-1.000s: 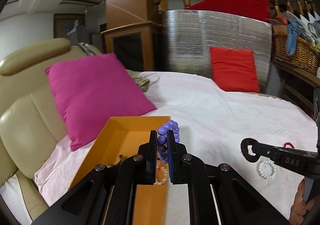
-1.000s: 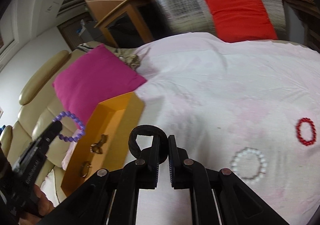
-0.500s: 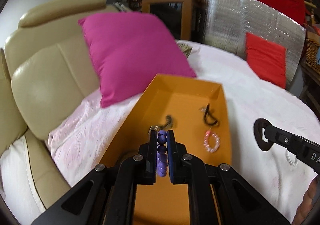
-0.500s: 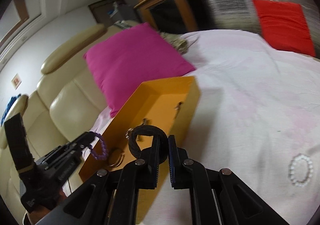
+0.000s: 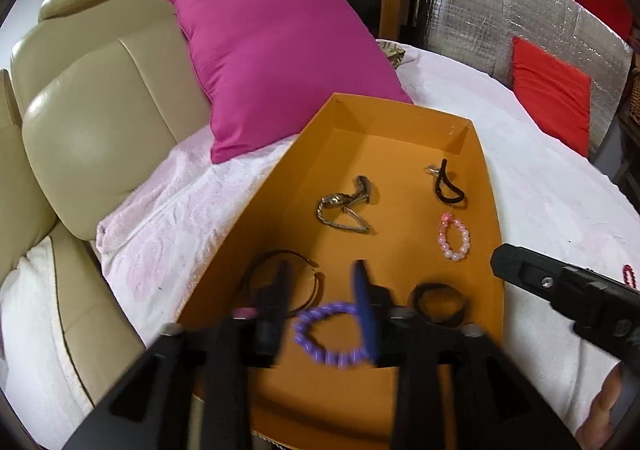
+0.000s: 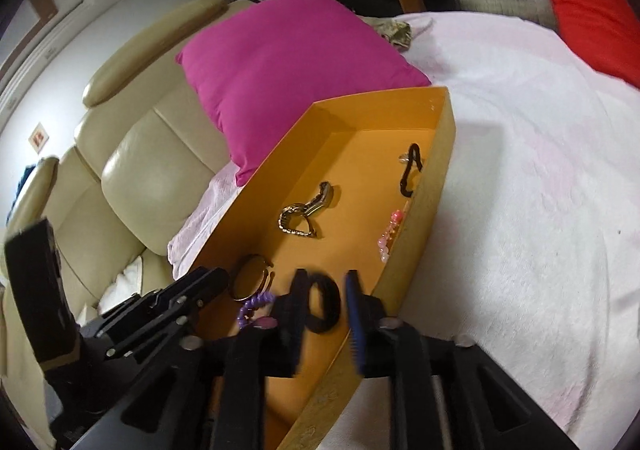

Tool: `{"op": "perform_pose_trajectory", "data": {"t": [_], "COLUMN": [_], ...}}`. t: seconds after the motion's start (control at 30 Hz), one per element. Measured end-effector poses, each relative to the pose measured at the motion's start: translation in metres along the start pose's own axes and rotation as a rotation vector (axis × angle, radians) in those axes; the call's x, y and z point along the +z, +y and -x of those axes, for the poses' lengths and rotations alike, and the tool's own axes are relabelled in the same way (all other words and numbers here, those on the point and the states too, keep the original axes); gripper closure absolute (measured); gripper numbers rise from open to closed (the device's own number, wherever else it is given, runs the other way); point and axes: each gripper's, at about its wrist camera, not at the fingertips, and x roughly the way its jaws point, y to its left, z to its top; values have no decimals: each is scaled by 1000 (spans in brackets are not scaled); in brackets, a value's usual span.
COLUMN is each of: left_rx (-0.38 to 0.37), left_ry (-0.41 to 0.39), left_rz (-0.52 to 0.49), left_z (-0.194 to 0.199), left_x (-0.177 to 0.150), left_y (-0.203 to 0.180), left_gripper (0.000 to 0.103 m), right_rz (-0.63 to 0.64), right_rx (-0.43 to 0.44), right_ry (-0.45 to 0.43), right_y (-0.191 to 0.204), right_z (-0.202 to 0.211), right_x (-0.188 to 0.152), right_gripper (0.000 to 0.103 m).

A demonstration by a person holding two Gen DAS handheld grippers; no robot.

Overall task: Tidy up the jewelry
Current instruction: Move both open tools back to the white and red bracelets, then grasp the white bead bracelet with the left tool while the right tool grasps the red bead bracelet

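Beads fall from my open left tongs [image 5: 320, 290].
Purple bracelet [image 5: 328, 334] is light and floppy; black band [image 6: 322, 304] sits loose between my open right tongs [image 6: 324, 302].

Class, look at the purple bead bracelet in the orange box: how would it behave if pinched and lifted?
The purple bead bracelet looks strung, so it would probably sag. Its round beads may slip between jaws. It seems light; the orange box should stay put.

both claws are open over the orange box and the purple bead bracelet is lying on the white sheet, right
Not quite. Both claws, left and right, are open over the orange box, but the purple bead bracelet is inside the box, not on the white sheet. The left wrist view shows it.
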Motion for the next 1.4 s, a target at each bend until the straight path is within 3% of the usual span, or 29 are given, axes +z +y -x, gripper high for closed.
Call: {"op": "perform_pose_trajectory", "data": {"t": [0.07,0.17,0.43,0.57,0.83,1.2,1.4], "left_rx": [21,49,20,-18,-130,-342,-477], "left_ry": [-23,-45,-102,-162,-222,-83,70], "left_rz": [-10,-25,-86,-141,-327,-500,-519], "left_z": [3,2,9,22,41,25,-5], "left_x": [2,4,9,8,-9,-37,-40], "left_y": [-1,-5,-39,-75,-170,-282,-328], "left_gripper": [62,59,55,44,34,33,33], "right_rz": [-25,-48,-172,-225,-335,-568,-620], "right_rx": [2,-16,-108,-154,-245,-361,-432], "right_ry": [-36,-82,-165,-206,-268,-292,-269], "right_y": [-5,-16,-80,-114,-185,-296,-341], "right_z": [7,21,72,107,179,249,256], "right_x": [2,5,6,3,-13,-48,-51], "right_gripper": [53,53,53,53,53,53,56]}}
